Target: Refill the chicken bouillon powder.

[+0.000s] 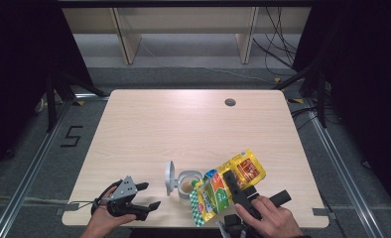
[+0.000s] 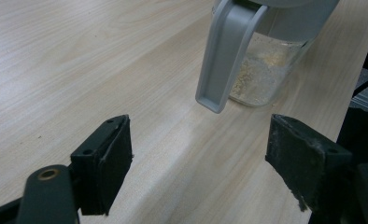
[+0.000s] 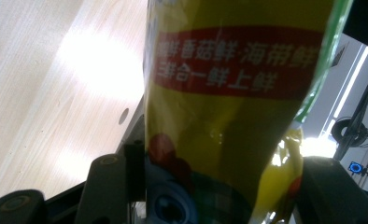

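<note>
A small glass jar (image 1: 188,184) with pale granules at its bottom stands near the table's front edge, its grey flip lid (image 1: 169,177) swung open to the left. My right gripper (image 1: 231,182) is shut on a yellow seasoning packet (image 1: 245,168), held tilted with its lower green end over the jar's mouth. In the right gripper view the packet (image 3: 233,116) sits between both jaws of that gripper (image 3: 215,186). My left gripper (image 1: 151,195) rests open left of the jar. In the left gripper view the jar (image 2: 261,74) and lid (image 2: 224,56) lie just beyond this gripper's (image 2: 198,163) spread jaws.
The wooden table (image 1: 183,129) has a round cable hole (image 1: 229,102) at the back right. Beyond the far edge stand pale shelf legs (image 1: 126,42) and loose cables (image 1: 278,44). A person's hands hold both grippers at the front edge.
</note>
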